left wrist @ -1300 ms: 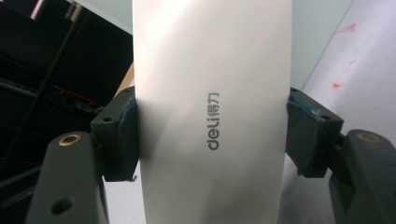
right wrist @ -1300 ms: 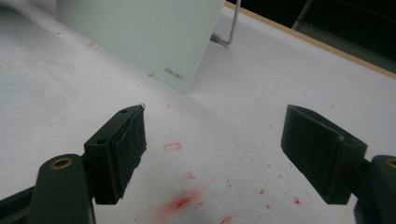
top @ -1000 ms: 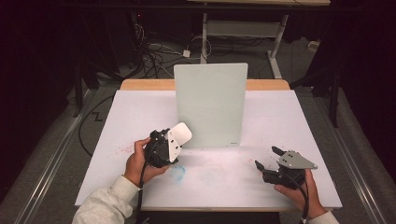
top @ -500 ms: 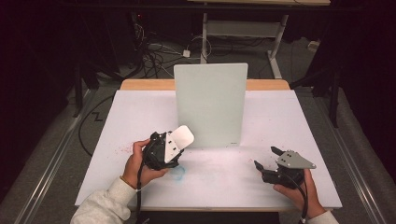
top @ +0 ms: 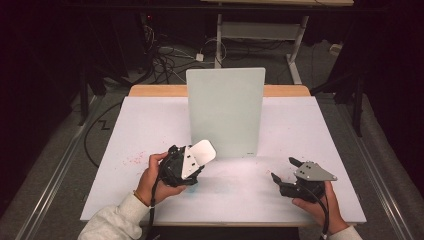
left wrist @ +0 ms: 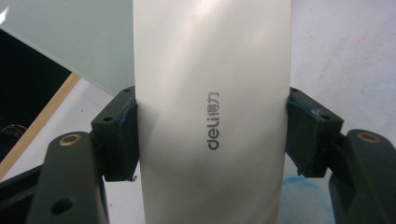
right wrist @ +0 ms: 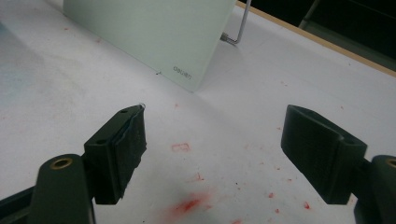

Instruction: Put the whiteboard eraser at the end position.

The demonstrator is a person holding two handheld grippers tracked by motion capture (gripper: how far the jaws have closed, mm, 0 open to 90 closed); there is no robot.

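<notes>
My left hand-held gripper (top: 192,162) clamps white eraser (left wrist: 212,112) near worktop (top: 150,125) front edge, just before upright board (top: 226,112). Right hand-held gripper (right wrist: 219,149) wide open, empty, near front right corner.

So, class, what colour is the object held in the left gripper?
White eraser, clearest in the left gripper view.

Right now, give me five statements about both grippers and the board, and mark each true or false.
1. The left gripper is clamped on a white eraser. True.
2. The right gripper holds a red marker. False: its jaws are open with nothing between them.
3. The glass board stands upright on the table. True.
4. The eraser is printed with "deli". True.
5. The eraser is pressed against the board. False: in the high view it is held in front of the board, apart from it.
</notes>
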